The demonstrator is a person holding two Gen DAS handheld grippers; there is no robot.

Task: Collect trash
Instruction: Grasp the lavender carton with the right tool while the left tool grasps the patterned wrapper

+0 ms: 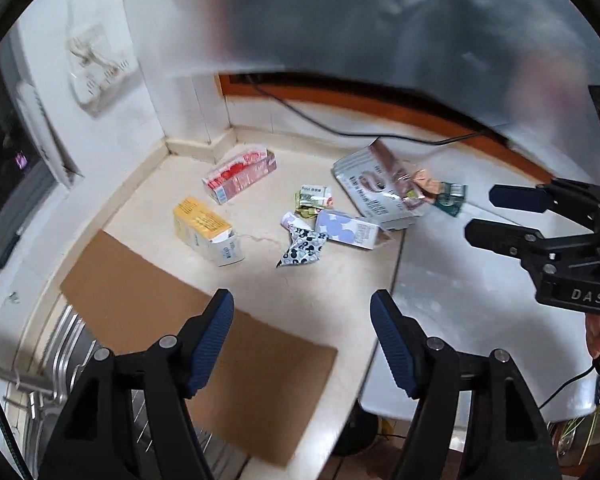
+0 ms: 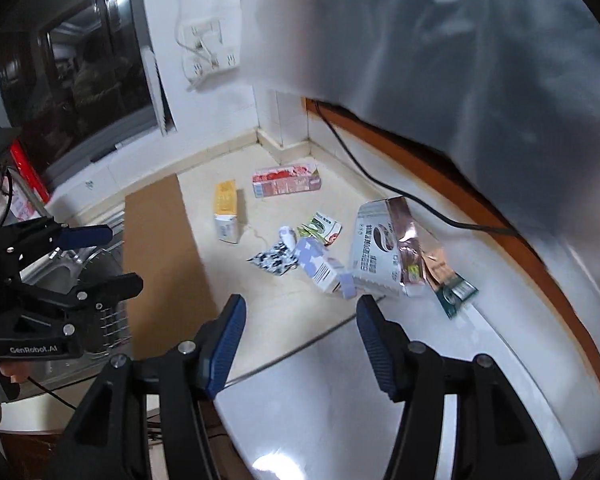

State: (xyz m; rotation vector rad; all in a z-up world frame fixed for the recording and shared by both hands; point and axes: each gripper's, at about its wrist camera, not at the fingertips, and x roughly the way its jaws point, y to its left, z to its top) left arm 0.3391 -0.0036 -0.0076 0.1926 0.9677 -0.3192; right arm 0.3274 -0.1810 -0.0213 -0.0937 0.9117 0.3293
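Left gripper [image 1: 302, 344]: jaws stand well apart with nothing between the blue pads; it hovers above the counter's near edge, over bare counter beside the cardboard sheet [image 1: 188, 320].
Right gripper [image 2: 300, 344]: jaws likewise apart and empty (no wrapper or carton touches either pad), pointing down and forward at the litter.
Trash, nearest to the fingers: a lilac-dotted carton [image 2: 324, 266] lies just beyond the right fingertips, its long axis slanting from upper left to lower right in that view, touching a black-and-white patterned wrapper [image 2: 274, 261].
Trash, further out: a large silver pouch [image 2: 374, 252] with a dark green packet [image 2: 456, 292] beside it, a small green-and-white wrapper [image 2: 322, 226], then a yellow carton [image 1: 204, 228] and a red-and-white carton [image 1: 240, 176] near the corner of the tiled wall [image 1: 148, 128].
Deciding relation: the central heap lies ahead of both grippers, well apart from the left and near the right; I judge the right hand nearer the lilac carton and the pouch, the left better placed for the yellow carton.
Grasp note: closing across the lilac carton's short side looks easiest.
Overhead: a blurred grey film [image 1: 380, 20], perhaps a bag, though I cannot tell.
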